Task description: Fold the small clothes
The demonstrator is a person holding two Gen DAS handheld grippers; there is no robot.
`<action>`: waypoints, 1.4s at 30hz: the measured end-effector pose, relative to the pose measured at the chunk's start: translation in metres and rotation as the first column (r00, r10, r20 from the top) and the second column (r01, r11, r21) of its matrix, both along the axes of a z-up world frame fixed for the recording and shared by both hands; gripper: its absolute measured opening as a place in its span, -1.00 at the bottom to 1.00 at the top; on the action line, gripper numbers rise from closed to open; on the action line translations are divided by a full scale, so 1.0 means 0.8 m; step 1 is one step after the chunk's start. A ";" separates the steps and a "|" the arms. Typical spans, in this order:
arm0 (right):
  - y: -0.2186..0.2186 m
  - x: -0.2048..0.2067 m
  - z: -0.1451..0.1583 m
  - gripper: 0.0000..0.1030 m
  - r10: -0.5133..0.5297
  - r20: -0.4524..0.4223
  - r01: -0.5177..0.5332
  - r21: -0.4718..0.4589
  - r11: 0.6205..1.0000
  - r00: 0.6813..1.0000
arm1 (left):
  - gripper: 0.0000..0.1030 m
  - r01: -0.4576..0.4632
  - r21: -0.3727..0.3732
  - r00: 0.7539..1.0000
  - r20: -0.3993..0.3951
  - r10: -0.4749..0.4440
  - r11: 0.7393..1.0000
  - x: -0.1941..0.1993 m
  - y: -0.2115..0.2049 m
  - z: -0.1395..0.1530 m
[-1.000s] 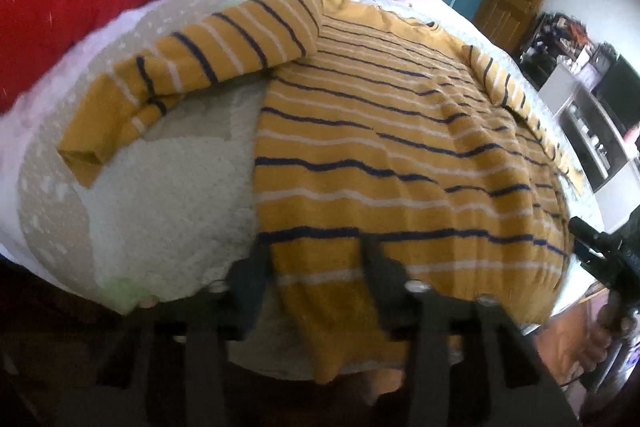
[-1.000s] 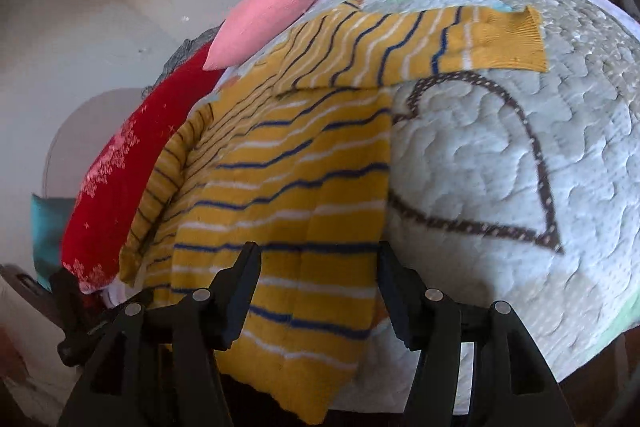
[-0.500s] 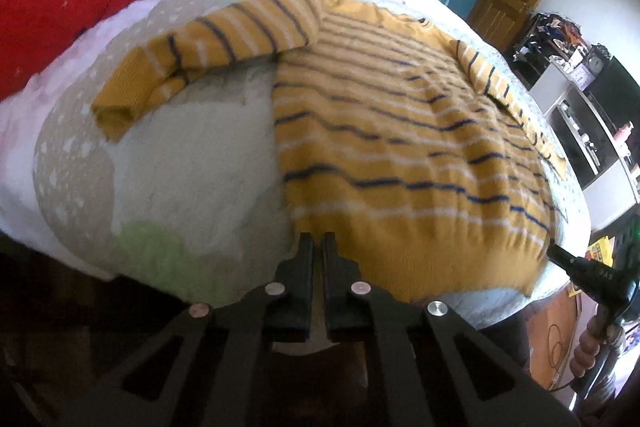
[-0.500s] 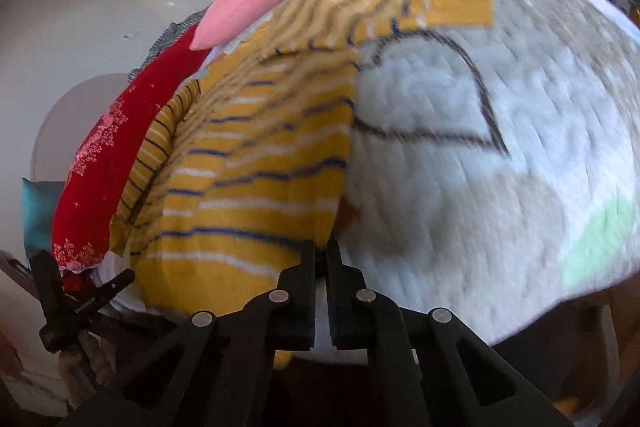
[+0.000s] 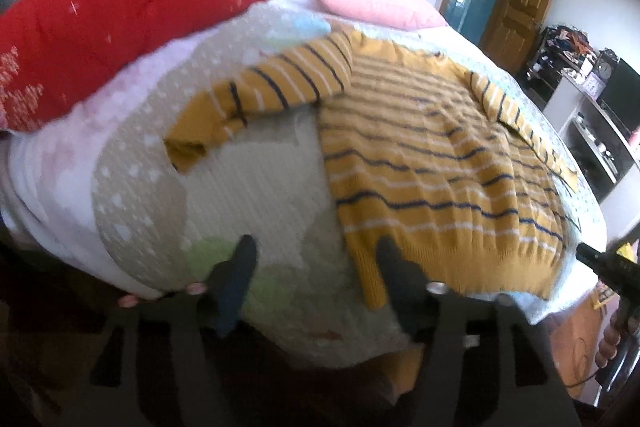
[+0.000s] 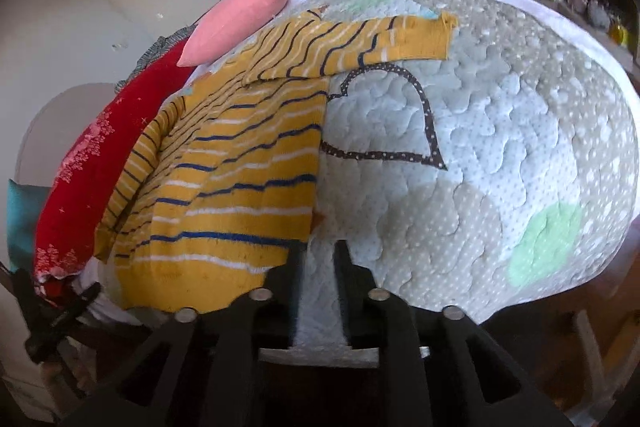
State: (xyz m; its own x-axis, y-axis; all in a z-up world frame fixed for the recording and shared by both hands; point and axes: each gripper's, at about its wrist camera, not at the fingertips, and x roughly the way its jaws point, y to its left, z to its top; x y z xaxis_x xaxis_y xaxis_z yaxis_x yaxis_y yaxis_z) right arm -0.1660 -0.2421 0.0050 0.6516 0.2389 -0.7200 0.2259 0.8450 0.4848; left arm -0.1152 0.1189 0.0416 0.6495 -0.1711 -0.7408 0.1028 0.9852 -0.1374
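- the striped sweater [image 5: 436,163] lies spread flat on the quilt [image 6: 500,163] of the bed, front hem at the near edge, collar toward the pink pillow [image 5: 376,5].
- no fold is visible: the body is full width and both sleeves [image 5: 264,95] are stretched outward. judged stage: laying-out is done, and every fold is still to be made.
- left gripper [image 5: 316,259]: jaws are opening with nothing between them. they hang over bare quilt just beside the hem's left corner, the right finger at the knit's edge.
- right gripper [image 6: 318,259]: jaws stand narrowly apart and are opening, with only quilt showing in the gap. the left finger sits at the hem's right corner; contact cannot be told.
- both grippers point obliquely down from the near edge of the bed, 1 at each hem corner.
- a red cushion [image 5: 100,27] lies apart from the garment.
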 end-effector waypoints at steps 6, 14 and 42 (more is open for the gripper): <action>0.004 0.012 -0.005 -0.46 -0.006 -0.013 0.005 -0.020 1.000 1.000 | 0.49 -0.018 -0.005 1.000 0.021 0.018 1.000 0.014 0.011 0.008; 0.012 0.044 0.012 -0.21 -0.007 0.007 0.008 -0.130 0.992 1.000 | 0.49 -0.067 -0.053 0.998 -0.015 0.066 0.996 0.032 0.035 -0.002; 0.072 0.222 -0.012 0.81 0.084 0.088 -0.047 -0.364 0.930 0.993 | 0.49 -0.162 -0.037 0.986 -0.033 0.161 0.986 0.107 0.082 -0.013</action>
State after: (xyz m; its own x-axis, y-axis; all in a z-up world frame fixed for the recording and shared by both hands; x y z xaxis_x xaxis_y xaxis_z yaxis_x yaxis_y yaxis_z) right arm 0.0117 -0.1846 -0.0050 0.7166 0.0202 -0.6971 0.1303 0.9781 0.1623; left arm -0.0296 0.1844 0.0310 0.6488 -0.0953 -0.7550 -0.0615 0.9823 -0.1768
